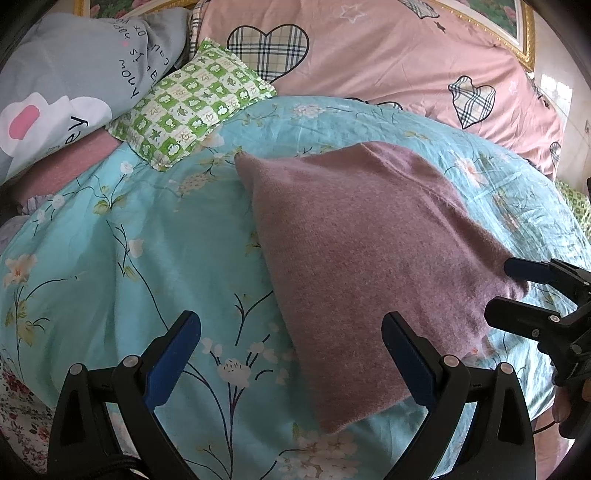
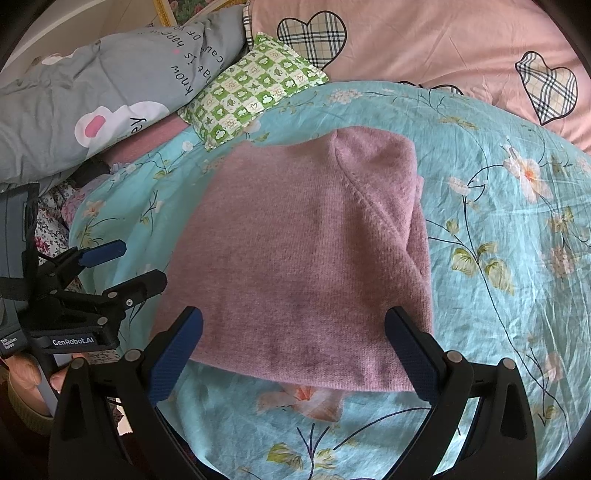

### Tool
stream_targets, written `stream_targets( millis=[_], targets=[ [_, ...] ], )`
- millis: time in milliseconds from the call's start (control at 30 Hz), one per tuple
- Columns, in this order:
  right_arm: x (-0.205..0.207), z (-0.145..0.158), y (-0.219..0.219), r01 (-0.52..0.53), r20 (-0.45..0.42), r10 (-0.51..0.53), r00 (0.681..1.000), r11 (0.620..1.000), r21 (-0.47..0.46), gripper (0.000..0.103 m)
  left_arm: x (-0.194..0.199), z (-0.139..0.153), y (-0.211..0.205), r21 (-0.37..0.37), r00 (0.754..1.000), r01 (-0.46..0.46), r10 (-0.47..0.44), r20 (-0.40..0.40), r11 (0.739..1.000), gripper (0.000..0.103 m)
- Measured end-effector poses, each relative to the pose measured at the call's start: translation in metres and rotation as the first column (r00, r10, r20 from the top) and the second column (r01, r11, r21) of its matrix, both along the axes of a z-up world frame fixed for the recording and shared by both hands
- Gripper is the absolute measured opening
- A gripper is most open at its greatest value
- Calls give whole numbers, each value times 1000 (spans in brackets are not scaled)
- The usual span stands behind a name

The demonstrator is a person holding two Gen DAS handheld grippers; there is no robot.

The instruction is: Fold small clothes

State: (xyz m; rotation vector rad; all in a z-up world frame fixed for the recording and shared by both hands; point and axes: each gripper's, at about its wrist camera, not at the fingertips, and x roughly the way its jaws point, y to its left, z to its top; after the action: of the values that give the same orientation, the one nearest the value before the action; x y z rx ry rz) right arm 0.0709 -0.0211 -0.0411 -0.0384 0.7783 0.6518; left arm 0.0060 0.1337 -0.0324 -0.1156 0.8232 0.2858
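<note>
A mauve-pink knitted garment (image 1: 362,254) lies folded into a rough rectangle on the turquoise floral bedsheet (image 1: 147,240). It also shows in the right wrist view (image 2: 303,258), with a seam running down its right part. My left gripper (image 1: 291,354) is open and empty, just above the garment's near left corner. My right gripper (image 2: 293,350) is open and empty, its jaws straddling the garment's near edge. The right gripper (image 1: 517,291) shows in the left wrist view at the garment's right corner. The left gripper (image 2: 136,264) shows in the right wrist view beside the garment's left edge.
A green checked small pillow (image 1: 192,103) lies at the back left of the sheet (image 2: 498,240). A grey printed pillow (image 1: 74,74) sits behind it. A pink quilt with plaid hearts (image 1: 388,55) fills the back. A gilded picture frame (image 1: 524,33) hangs behind.
</note>
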Motion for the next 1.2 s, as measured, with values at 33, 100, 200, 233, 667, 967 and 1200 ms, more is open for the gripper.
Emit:
stream_targets(
  millis=[33,100,200,233,667,967,1200],
  targets=[
    [0,1,-1,0,0,0,1000,1000,1,99,0,0,0,-1,1000,1,-1,0,1000,99],
    [-1,1,0,0,1,0,1000,1000,0,99,0,0,0,-1,1000,0,0,1,1000,99],
    [-2,2,0,1,0,-1,1000,1000,3,99,0,0,0,0,1000,1,-1,3,1000,99],
    [-2,2,0,0,0,0,1000,1000,4,99,1,1,0,1,1000,1,-1,3,1000,99],
    [-1,3,0,-6,0,6,1000,1000,1,99,1,2,1,-2,1000,7,-7,5,1000,99],
    [1,4,-2,-5,-9,5,1000,1000,10,99,3,3,1,4,1000,8,-8,7,1000,99],
    [2,4,-3,-1,-13,1,1000,1000,14,99,2,3,1,9,1000,11,-11,16,1000,99]
  ],
)
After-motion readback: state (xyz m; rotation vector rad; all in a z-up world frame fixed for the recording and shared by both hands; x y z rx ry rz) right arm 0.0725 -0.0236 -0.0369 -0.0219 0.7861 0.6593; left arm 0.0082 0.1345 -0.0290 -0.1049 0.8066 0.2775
